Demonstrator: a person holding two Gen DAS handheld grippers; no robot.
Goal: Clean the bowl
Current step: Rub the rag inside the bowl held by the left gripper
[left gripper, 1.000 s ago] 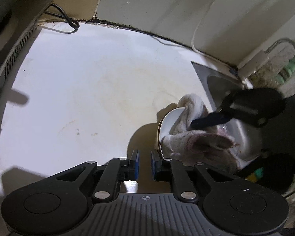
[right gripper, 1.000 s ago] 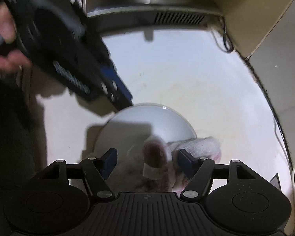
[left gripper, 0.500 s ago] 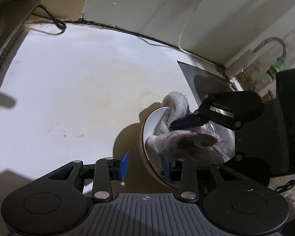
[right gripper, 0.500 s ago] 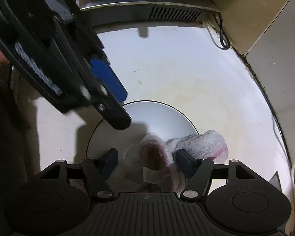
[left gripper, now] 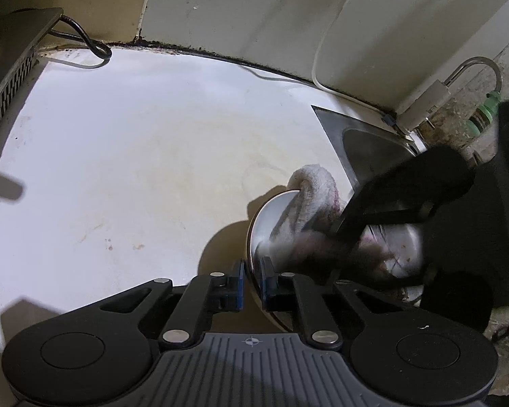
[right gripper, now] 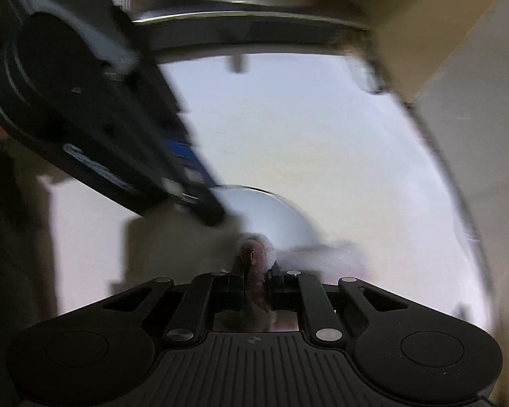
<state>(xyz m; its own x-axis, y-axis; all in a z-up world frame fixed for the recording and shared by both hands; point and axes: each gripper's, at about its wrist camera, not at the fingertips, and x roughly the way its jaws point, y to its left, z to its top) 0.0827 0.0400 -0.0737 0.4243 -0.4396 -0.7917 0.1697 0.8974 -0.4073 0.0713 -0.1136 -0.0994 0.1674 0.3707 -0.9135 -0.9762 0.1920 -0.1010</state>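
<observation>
Clamping the bowl (left gripper: 271, 224) rim between its fingers, the left gripper (left gripper: 251, 278) steadied it on the counter (left gripper: 135, 169). The right gripper (right gripper: 256, 279) pinched the cloth (right gripper: 258, 254) inside. Bowl likely rigid, smooth, slippery, breakable: hold at rim. Cloth soft: bunch it.

Our left gripper (left gripper: 251, 279) has black linkage arms with silver rivets, blue finger pads (left gripper: 240, 283), and a grey ribbed base bearing a small compass mark. Our right gripper (right gripper: 256, 281) is built alike, its black housing carrying pale lettering too blurred to read.
</observation>
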